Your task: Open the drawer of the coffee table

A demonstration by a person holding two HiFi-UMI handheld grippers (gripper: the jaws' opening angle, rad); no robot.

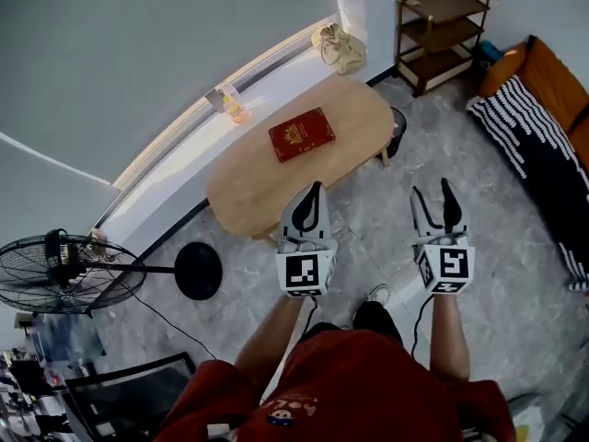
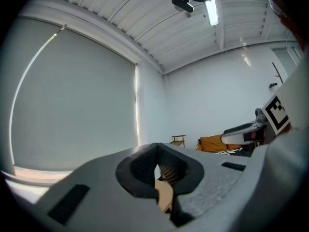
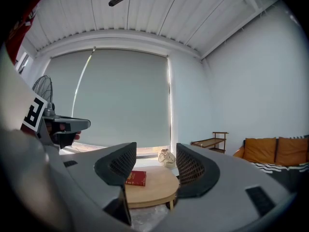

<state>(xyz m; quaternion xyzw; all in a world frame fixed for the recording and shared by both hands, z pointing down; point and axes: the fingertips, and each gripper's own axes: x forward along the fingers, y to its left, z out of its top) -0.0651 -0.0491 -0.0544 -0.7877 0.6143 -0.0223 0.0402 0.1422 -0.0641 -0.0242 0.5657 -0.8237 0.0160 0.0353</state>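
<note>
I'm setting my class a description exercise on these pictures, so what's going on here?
A person stands facing a coffee table, with a gripper in each hand held in the air. The left gripper has its jaws together, the right gripper has them apart, and neither holds anything. A red book lies on the table, which neither gripper touches.

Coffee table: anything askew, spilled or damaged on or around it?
Nothing stands out. The coffee table stands level, the red book lies flat on its top, and no spill or damage shows. The drawer itself is not visible in any view, so its condition can't be judged.
</note>
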